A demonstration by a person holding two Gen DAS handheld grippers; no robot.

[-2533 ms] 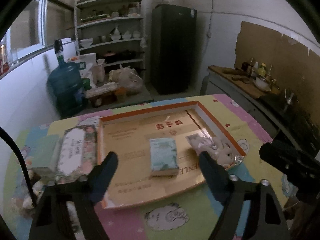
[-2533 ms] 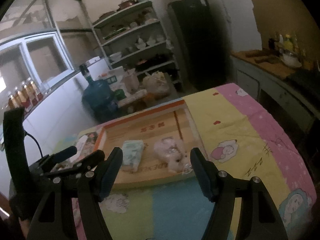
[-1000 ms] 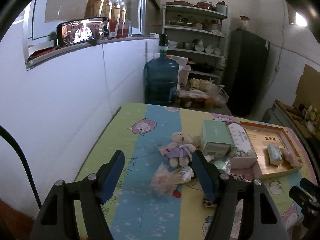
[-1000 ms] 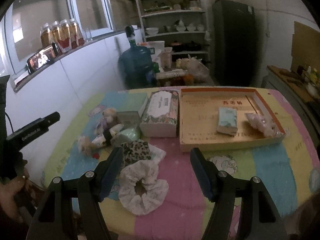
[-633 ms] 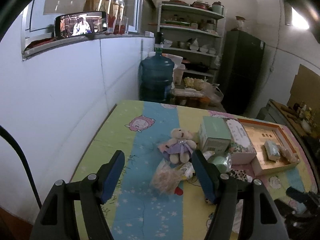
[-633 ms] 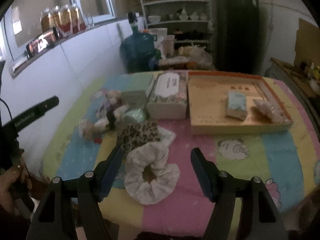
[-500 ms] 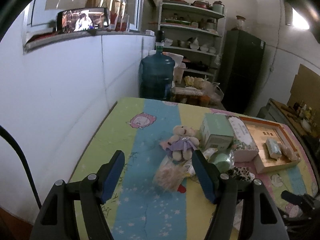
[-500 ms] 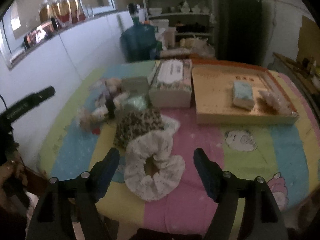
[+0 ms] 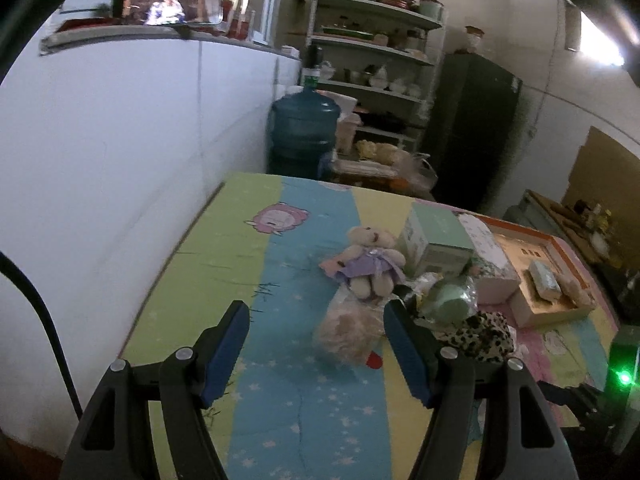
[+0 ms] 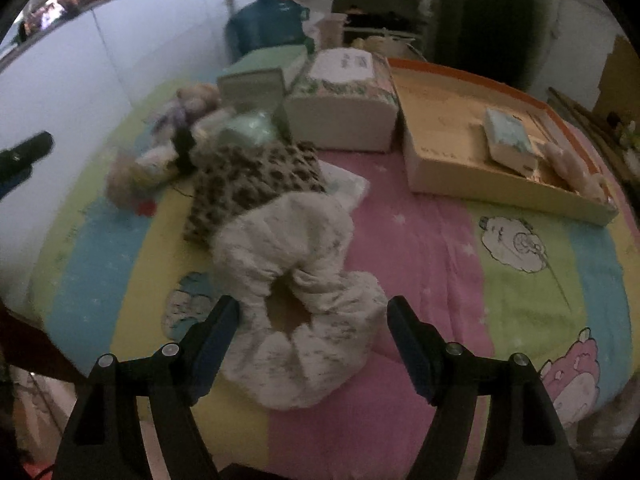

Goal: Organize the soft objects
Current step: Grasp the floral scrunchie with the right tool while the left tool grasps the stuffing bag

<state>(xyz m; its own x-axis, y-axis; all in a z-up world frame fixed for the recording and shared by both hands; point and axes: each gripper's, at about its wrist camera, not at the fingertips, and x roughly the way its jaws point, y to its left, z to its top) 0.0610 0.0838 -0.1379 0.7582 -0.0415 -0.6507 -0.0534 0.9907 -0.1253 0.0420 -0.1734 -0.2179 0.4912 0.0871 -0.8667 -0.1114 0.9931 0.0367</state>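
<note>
Right there, a puffy white scrunchie (image 10: 298, 300), ring-shaped, speckled grey, crumpled

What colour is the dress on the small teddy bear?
Light purple; the teddy bear shows best in the left wrist view.

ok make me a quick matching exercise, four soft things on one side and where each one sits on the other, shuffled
Things:
1. white scrunchie
2. leopard print scrunchie
3. teddy bear in purple dress
4. tissue pack

Places:
A. inside the orange-rimmed box
B. between the open fingers of the right gripper
C. beside the green box
D. just behind the white scrunchie, touching it

Pairs: 1-B, 2-D, 3-C, 4-A
</note>
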